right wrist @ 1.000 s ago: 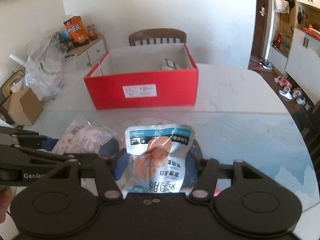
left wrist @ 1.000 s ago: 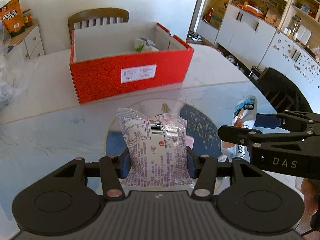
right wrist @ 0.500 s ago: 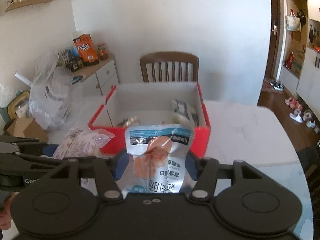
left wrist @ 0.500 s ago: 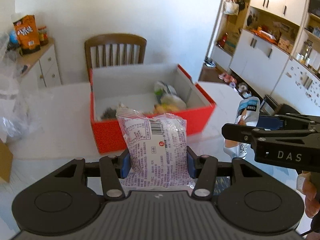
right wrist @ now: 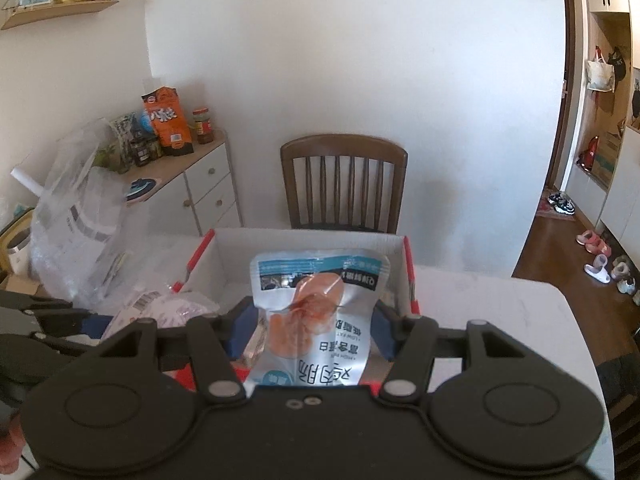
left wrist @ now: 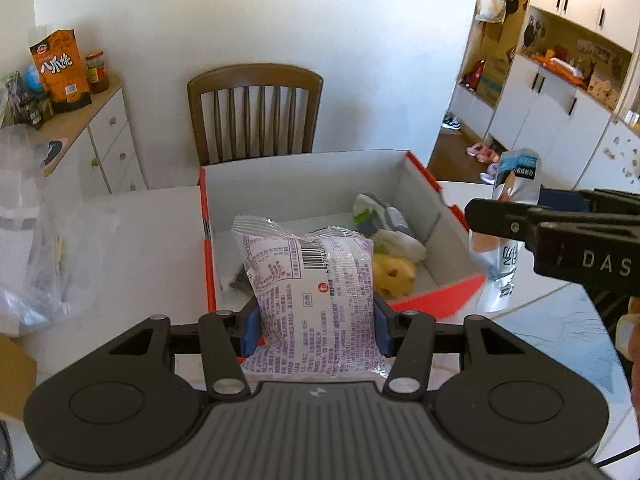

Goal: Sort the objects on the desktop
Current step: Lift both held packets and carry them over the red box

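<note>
Left wrist view: left gripper [left wrist: 316,326] clamped on a purple-printed white snack packet [left wrist: 314,300], held upright above the near edge of the red box [left wrist: 436,304]. Box interior holds a yellow item [left wrist: 394,276] and white-green wrapped packets [left wrist: 384,224]. Wooden chair [left wrist: 256,112] behind the box; white table [left wrist: 140,232] beneath.

Right wrist view: right gripper [right wrist: 308,330] clenched on a blue-and-silver pouch [right wrist: 320,316] with orange contents, held upright over the box's near wall. Clear plastic bag [right wrist: 80,224] at left.
</note>
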`<state>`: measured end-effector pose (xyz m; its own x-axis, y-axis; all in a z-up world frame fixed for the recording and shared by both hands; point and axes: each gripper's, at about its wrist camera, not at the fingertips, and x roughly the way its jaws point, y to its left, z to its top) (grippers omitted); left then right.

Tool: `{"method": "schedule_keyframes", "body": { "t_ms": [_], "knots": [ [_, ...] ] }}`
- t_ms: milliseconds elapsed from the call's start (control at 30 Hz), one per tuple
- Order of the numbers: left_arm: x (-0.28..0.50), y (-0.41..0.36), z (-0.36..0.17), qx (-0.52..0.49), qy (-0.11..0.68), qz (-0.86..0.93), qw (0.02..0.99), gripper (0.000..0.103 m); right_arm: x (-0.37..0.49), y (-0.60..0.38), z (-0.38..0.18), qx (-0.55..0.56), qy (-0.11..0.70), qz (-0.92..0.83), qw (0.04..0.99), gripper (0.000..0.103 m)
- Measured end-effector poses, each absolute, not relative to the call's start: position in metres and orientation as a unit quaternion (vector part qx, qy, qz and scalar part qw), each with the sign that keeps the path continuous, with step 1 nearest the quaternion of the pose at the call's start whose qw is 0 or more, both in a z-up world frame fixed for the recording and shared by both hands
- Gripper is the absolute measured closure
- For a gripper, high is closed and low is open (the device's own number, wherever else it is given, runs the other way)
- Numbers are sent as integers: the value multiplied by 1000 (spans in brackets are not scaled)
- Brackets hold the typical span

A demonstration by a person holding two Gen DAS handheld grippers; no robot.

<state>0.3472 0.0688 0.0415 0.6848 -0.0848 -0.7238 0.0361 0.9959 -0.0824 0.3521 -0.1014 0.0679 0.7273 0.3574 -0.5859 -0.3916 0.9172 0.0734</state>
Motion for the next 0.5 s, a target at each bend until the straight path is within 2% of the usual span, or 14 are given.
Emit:
{"method": "schedule_keyframes", "body": {
  "t_ms": [500],
  "knots": [
    [417,73,5,-25,424,-7,905,50,431,-83,33,-49,337,184,922,44]
  ]
}}
